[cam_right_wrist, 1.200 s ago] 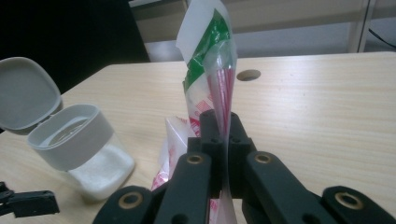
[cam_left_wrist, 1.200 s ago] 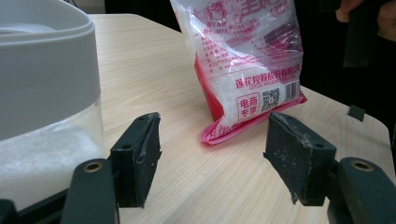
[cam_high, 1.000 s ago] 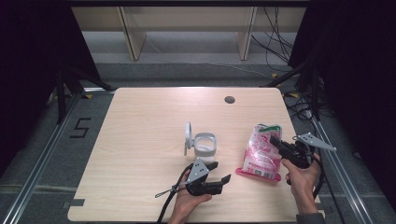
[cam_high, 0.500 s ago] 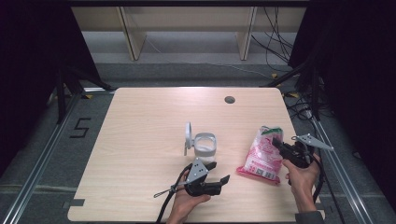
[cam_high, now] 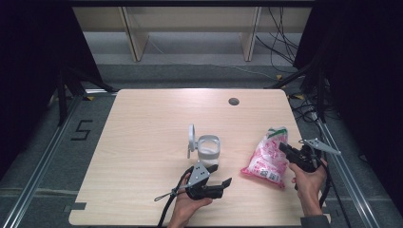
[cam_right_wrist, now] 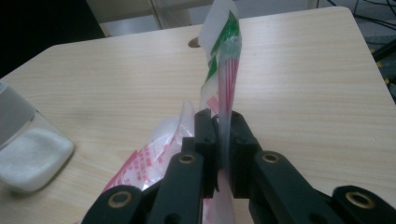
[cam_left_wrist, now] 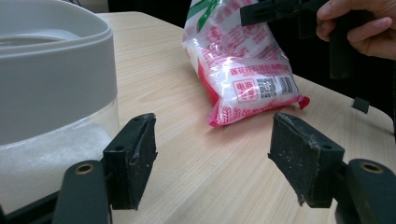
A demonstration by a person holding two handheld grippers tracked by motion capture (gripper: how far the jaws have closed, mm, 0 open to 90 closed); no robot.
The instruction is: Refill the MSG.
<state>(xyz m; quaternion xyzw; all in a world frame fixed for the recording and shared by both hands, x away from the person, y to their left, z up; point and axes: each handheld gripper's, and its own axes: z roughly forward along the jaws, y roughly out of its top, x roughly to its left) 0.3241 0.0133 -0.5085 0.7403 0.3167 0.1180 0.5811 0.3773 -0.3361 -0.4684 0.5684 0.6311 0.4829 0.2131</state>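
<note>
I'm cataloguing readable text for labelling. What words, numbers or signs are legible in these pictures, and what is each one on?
"5": dark numeral on the grey floor left of the table.
Red and white plastic bag: a boxed red label of printed characters, too blurred to read.
Same bag: a barcode and a square code beside that label, digits too small to read.
Lidded jar: no text seen.

A light wooden table (cam_high: 142, 142) with rounded corners is seen from above, a small round hole (cam_high: 233, 101) being set near its far edge. A clear jar (cam_high: 208, 149) with a grey rim and white contents is stood near the middle, its hinged lid (cam_high: 191, 137) raised at its left side. To the right, a pink and white printed bag (cam_high: 266, 159) is laid on the tabletop near the right edge.
</note>
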